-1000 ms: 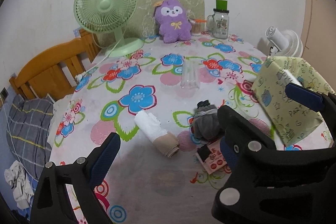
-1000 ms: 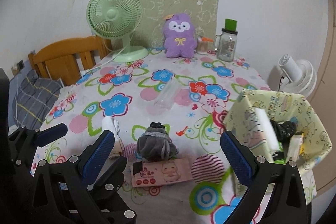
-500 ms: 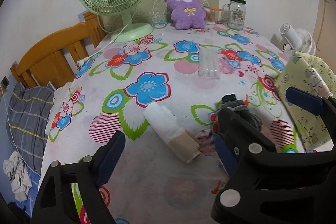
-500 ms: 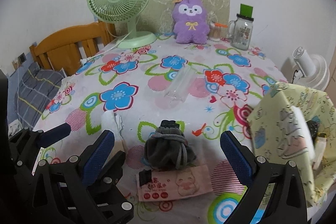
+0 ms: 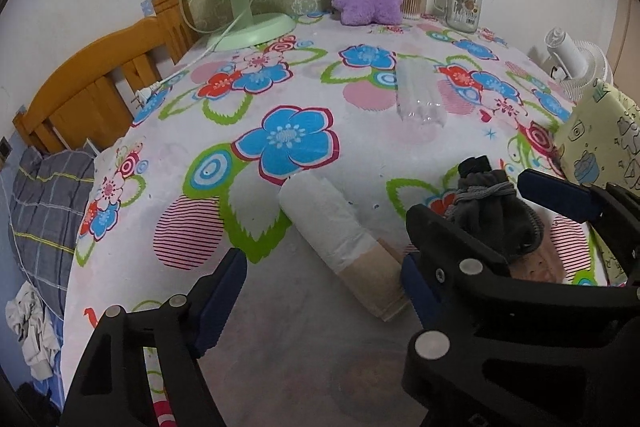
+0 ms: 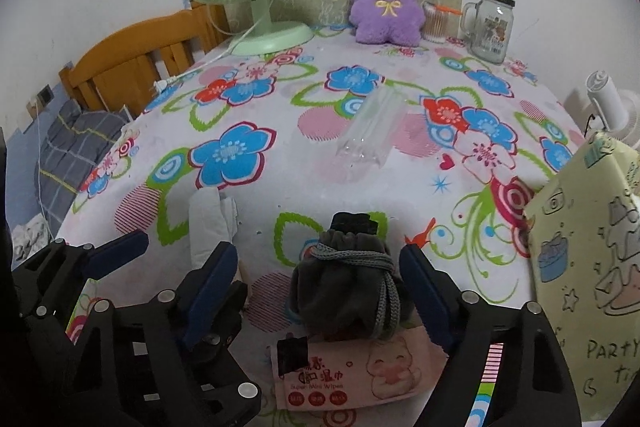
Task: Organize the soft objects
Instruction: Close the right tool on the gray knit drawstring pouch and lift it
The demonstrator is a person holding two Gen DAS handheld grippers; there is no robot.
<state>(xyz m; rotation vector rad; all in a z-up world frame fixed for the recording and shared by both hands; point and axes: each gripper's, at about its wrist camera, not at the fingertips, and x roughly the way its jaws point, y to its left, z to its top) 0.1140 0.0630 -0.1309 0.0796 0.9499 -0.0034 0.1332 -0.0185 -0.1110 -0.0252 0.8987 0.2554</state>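
Both claws are closing, pads not yet touching: right gripper (image 6: 316, 285) around the grey pouch (image 6: 346, 277), left gripper (image 5: 320, 285) around the rolled cloth (image 5: 340, 233); the yellow bag (image 6: 592, 267) at right is probably their destination.

Lowered toward the table: left gripper (image 5: 320, 291) now astride the white-and-tan roll (image 5: 340, 239), right gripper (image 6: 316, 291) astride the grey pouch (image 6: 348, 283); jaws just narrowed, not touching.

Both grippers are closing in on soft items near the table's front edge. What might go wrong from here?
The right gripper straddles the grey pouch, which overlaps the wipes pack; closing may drag that along. The left gripper frames only the beige end of the white roll, so it could pivot or unroll. The grippers stand close and may collide.
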